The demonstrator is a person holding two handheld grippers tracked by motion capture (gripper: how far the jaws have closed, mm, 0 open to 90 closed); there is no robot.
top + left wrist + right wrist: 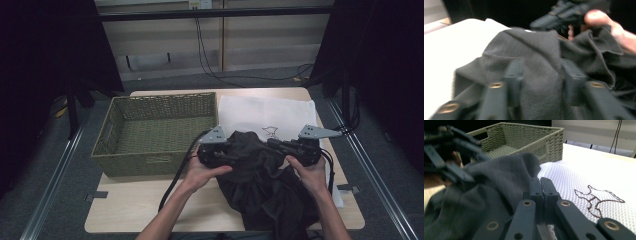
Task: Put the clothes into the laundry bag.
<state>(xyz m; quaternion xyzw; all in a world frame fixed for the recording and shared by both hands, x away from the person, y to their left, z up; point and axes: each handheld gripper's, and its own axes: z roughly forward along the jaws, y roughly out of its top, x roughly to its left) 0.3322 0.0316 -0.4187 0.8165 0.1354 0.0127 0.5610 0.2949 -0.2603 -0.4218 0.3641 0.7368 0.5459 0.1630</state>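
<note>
With the right gripper jaws pinched on an edge and the left gripper jaws spread around a fold, we hold the soft, limp dark garment above the table, beside the wicker basket.

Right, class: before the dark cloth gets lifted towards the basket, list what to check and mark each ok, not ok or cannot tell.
1. Right gripper shut on the dark cloth: cannot tell; jaws together at the cloth's edge, but a pinch is not clear.
2. Left gripper around the cloth: ok; jaws apart with a fold between them, not yet closed.
3. Basket free to receive: ok, nothing inside.
4. White mesh bag clear of the jaws: cannot tell; it lies just under the right gripper.
5. Cloth fully on the table: not ok; its near end hangs over the edge.
</note>
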